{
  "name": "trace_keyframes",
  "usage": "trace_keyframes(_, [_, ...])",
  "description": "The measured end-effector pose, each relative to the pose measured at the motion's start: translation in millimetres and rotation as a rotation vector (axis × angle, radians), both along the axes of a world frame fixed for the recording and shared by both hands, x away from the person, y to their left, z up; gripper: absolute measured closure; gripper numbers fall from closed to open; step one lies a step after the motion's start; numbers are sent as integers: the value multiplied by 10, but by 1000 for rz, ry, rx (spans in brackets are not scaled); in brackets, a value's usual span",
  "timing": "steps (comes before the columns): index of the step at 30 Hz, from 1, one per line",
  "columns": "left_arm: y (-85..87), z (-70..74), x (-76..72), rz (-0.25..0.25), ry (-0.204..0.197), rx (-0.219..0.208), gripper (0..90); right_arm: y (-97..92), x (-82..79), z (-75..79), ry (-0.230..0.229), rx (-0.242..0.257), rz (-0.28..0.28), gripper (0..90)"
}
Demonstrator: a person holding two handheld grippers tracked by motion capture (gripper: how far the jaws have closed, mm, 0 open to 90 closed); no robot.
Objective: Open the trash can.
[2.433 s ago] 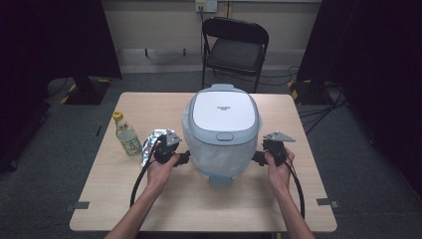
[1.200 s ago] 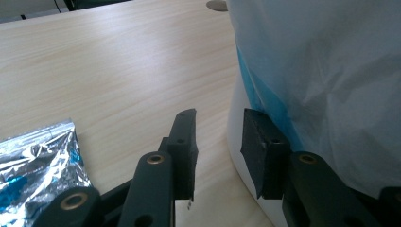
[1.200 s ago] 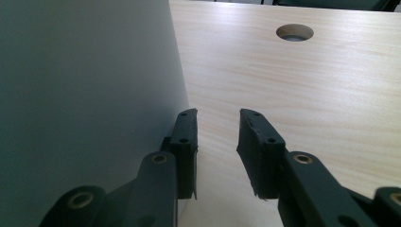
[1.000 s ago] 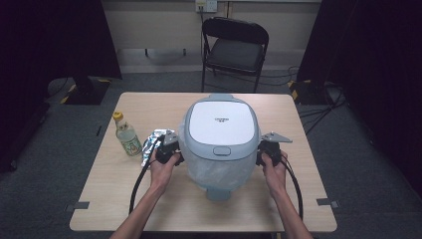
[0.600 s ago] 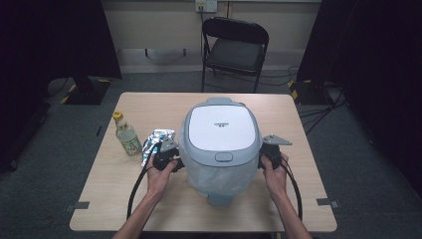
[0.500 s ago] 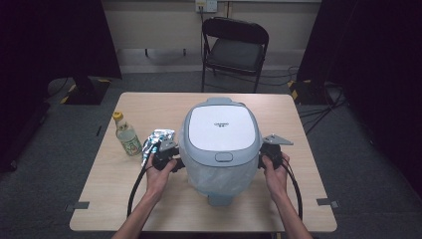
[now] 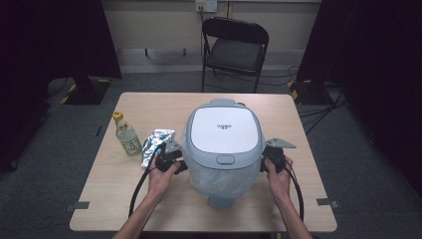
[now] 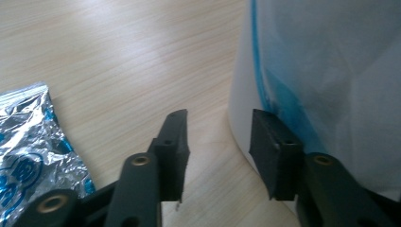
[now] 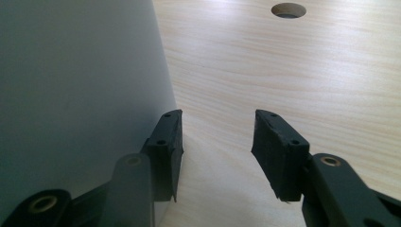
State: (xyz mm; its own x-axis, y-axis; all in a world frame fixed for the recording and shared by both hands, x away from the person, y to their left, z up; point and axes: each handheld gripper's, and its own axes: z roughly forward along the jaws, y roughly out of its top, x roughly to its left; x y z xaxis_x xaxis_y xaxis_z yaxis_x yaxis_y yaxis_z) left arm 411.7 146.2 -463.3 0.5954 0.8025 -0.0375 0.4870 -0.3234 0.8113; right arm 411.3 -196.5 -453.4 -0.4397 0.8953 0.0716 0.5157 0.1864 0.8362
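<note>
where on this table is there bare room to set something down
Bare wood runs along the table's far edge behind the rice cooker, along the near edge in front of it, and on the right side past the right gripper. It is crowded left of the cooker: bottle, foil packet and left gripper.

Both forearms in from bottom edge, hands level, well apart. Left gripper [image 8: 217,142] jaws parted, nothing between pads, just been closing slightly. Right gripper [image 9: 216,146] jaws parted, gap empty, also just been closing a bit.
</note>
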Motion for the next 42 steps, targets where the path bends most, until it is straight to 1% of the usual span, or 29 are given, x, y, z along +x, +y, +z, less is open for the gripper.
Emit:
trace_keyframes(1, [14,-3,15,4,-5,6,463,1,-1,3,-4,-10,-2,509])
trace_keyframes(2, [25,-13,29,14,4,-5,421,-4,0,3,-5,-11,0,476])
trace_keyframes(3, [25,-13,29,14,4,-5,369,-4,0,3,-5,-11,0,476])
trace_keyframes(4, [50,-23,49,27,10,15,270,-56,2,-12,-3,-25,-4,300])
trace_keyframes(6, [71,-25,50,21,13,23,213,-120,0,-44,19,-22,1,210])
trace_keyframes(7, [110,-22,45,4,22,31,203,-155,-10,-69,30,-40,-8,232])
trace_keyframes(9, [143,-6,31,6,8,63,203,-215,-38,-129,49,-89,-26,246])
trace_keyframes(11, [162,7,24,5,2,64,203,-276,-79,-183,73,-119,-32,239])
trace_keyframes(12, [186,33,8,4,10,73,203,-276,-79,-183,73,-119,-32,239])
trace_keyframes(13, [249,88,-40,-15,-5,84,201,-329,-134,-247,107,-160,-35,230])
trace_keyframes(14, [292,120,-63,-22,-2,85,195,-349,-151,-270,116,-174,-28,229])
trace_keyframes(15, [292,120,-63,-22,-2,85,192,-349,-151,-270,116,-174,-28,229])
trace_keyframes(16, [386,181,-87,-32,1,48,191,-405,-196,-332,142,-186,-44,228])
trace_keyframes(18, [468,249,-91,-38,3,40,191,-449,-204,-370,153,-172,-50,224])
trace_keyframes(19, [489,278,-91,-42,8,19,191,-465,-206,-378,156,-177,-51,223])
trace_keyframes(21, [527,343,-102,-45,3,10,180,-476,-202,-383,151,-195,-56,217])
trace_keyframes(23, [552,394,-120,-38,-9,-5,173,-494,-194,-403,158,-171,-56,211])
trace_keyframes(24, [552,394,-120,-38,-9,-5,169,-494,-194,-403,158,-171,-56,211])
trace_keyframes(27, [637,540,-163,-64,-33,-35,166,-507,-203,-419,147,-160,-57,204])
trace_keyframes(29, [638,577,-183,-70,-35,-46,162,-511,-212,-431,137,-154,-57,198])
trace_keyframes(30, [645,649,-218,-100,-51,-65,161,-515,-232,-464,109,-143,-64,182])
trace_keyframes(31, [652,682,-234,-117,-61,-76,161,-513,-233,-464,109,-143,-67,182])
trace_keyframes(32, [652,682,-234,-117,-61,-76,161,-513,-233,-464,109,-143,-67,182])
trace_keyframes(33, [666,746,-279,-133,-88,-99,161,-510,-231,-464,111,-142,-68,178])
trace_keyframes(36, [677,805,-315,-137,-104,-95,164,-510,-229,-464,111,-143,-67,176])
trace_keyframes(37, [683,876,-357,-151,-115,-119,164,-510,-229,-464,111,-143,-67,176])
trace_keyframes(38, [683,876,-357,-151,-115,-119,164,-510,-229,-464,111,-143,-67,176])
trace_keyframes(39, [664,967,-412,-182,-129,-131,164,-510,-229,-464,111,-143,-67,176])
trace_keyframes(42, [611,1096,-495,-224,-150,-139,164,-517,-216,-465,112,-146,-56,161])
